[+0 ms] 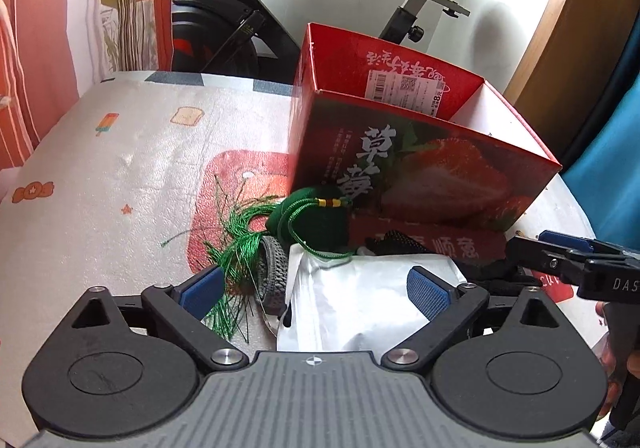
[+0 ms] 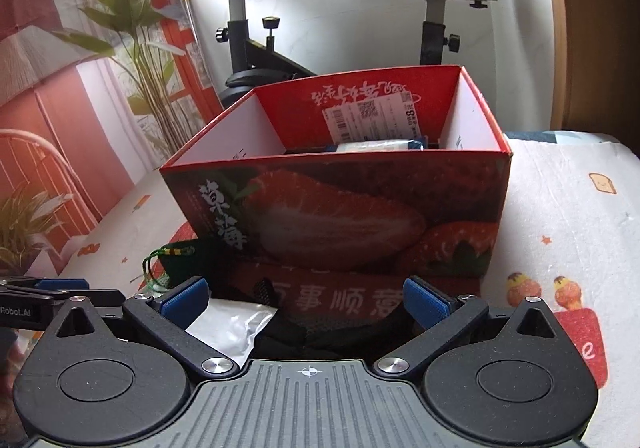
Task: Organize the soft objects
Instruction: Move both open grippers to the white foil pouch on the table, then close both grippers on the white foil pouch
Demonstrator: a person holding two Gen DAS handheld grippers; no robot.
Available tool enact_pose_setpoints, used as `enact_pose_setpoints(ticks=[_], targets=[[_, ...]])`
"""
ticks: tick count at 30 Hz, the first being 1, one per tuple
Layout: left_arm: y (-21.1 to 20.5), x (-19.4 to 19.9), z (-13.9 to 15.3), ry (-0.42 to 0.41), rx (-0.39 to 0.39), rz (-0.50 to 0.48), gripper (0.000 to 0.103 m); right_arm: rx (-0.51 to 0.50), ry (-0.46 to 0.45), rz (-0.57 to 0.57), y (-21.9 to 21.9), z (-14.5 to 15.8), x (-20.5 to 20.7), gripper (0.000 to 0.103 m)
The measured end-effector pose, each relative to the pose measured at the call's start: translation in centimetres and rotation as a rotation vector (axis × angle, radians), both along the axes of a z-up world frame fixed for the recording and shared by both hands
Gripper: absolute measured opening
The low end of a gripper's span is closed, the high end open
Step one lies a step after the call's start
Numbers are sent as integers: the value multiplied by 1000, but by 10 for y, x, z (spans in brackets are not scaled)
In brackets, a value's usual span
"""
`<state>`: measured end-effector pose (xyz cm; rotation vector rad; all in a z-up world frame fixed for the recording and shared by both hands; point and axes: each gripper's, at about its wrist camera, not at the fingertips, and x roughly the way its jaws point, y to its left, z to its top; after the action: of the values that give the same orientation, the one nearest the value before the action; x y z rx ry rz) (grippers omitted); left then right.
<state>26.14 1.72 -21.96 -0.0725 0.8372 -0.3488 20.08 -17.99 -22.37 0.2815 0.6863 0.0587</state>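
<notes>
A red strawberry box [image 1: 420, 172] [image 2: 340, 208] stands open on the table with a white and blue packet [image 2: 376, 146] inside. In front of it lie a silver foil pouch [image 1: 360, 304] [image 2: 236, 328], a green tasselled sachet [image 1: 312, 220] [image 2: 180, 260], a dark grey band [image 1: 274, 268] and a black mesh item [image 1: 400, 244] [image 2: 340, 328]. My left gripper [image 1: 316, 288] is open above the pouch and tassel, its pads clear of them. My right gripper [image 2: 306, 300] is open over the black mesh item, and it also shows at the right edge of the left wrist view [image 1: 560, 252].
The table wears a pale printed cloth [image 1: 140, 168] [image 2: 560, 216]. An exercise bike [image 1: 224, 28] [image 2: 256, 48] stands behind the table. Red patterned curtains [image 1: 40, 48] and a plant [image 2: 132, 28] lie to the left. A hand [image 1: 616, 360] holds the right gripper.
</notes>
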Motion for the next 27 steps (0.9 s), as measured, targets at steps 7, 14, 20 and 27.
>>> enact_pose_setpoints(ticks=[7,14,20,27], targets=[[1,-1,-15,66,-1,29,70,-7,37,105,23,-8,5,89],[5,-1,-17,70,-40,22,56,19,67,182,36,-16,7,73],[4,2,-25,99,-100,1,55,19,78,217,41,-20,8,62],[-2,-1,-26,105,-102,-40,53,31,92,223,40,-23,9,56]])
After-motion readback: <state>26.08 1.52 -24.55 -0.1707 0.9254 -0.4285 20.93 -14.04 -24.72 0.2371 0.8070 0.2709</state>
